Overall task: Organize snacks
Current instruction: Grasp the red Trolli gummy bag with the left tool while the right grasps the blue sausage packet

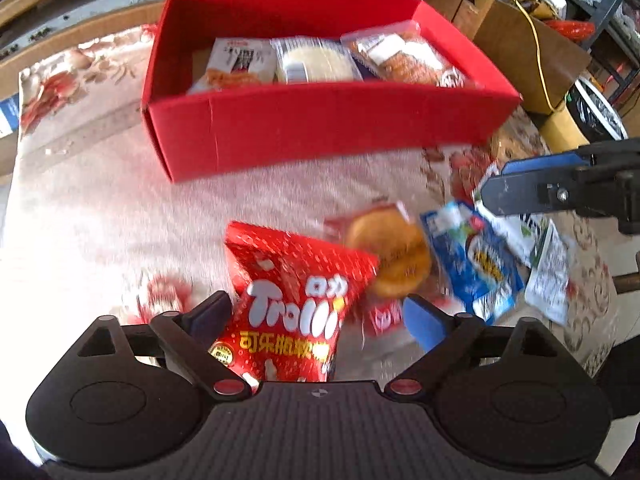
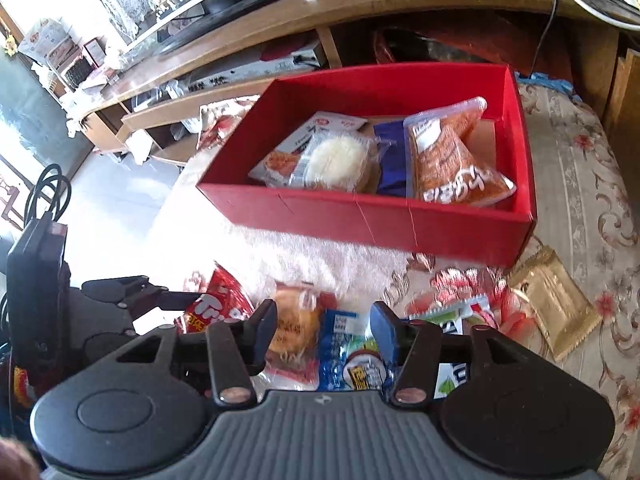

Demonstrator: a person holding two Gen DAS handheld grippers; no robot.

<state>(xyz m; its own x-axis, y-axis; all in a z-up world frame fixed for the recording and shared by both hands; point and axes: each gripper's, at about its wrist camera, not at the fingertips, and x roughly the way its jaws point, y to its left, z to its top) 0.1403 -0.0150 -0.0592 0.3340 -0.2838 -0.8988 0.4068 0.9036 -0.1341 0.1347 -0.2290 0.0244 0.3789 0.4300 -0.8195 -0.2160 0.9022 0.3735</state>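
Observation:
A red box (image 1: 320, 128) (image 2: 400, 220) stands on the floral cloth and holds several wrapped snacks (image 2: 336, 160). My left gripper (image 1: 316, 316) is open, its fingers either side of a red Trolli bag (image 1: 296, 300) that lies on the cloth; the bag also shows in the right wrist view (image 2: 216, 308). My right gripper (image 2: 324, 330) is open above a blue packet (image 2: 344, 344) (image 1: 472, 260), with a round bun in a wrapper (image 2: 292, 328) (image 1: 392, 256) just left of it. The right gripper also shows in the left wrist view (image 1: 496, 184), over the snack pile.
A green and white packet (image 1: 548, 268) and a gold packet (image 2: 556, 308) lie to the right on the cloth. A wooden TV stand (image 2: 360, 12) with cables runs behind the box. Cardboard boxes (image 1: 520, 52) stand at the back right.

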